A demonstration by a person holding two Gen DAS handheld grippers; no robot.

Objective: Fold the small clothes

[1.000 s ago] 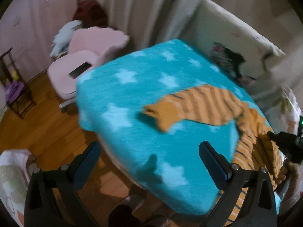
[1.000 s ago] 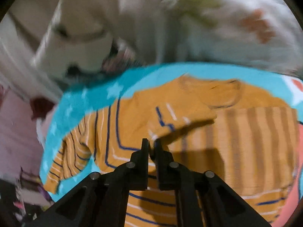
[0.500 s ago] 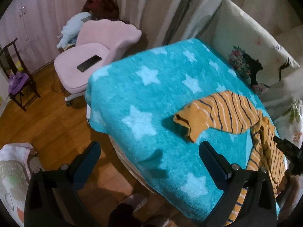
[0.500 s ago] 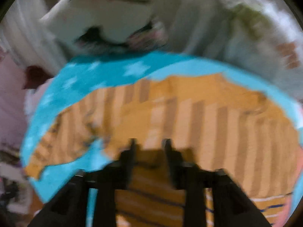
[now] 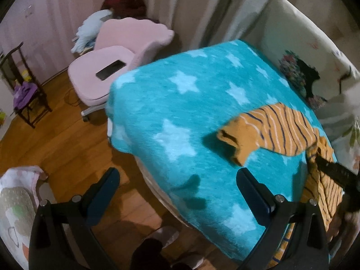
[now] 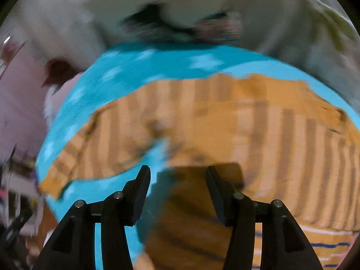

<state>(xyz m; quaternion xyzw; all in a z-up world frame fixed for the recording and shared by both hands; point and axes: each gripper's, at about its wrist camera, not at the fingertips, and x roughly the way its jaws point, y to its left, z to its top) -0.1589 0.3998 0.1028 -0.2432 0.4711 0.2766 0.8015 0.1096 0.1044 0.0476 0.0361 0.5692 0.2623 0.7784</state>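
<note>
An orange striped sweater [image 6: 225, 123] is spread flat on a teal star-patterned blanket [image 5: 180, 112], one sleeve [image 5: 265, 132] stretched out sideways. The left gripper [image 5: 177, 186] is held wide apart, empty, over the blanket's edge. The right gripper [image 6: 177, 180] is spread apart above the sweater, gripping nothing.

A home bedroom — star blanket [image 5: 180, 117], pillow [image 5: 299, 51], pink chair [image 5: 117, 67].
</note>
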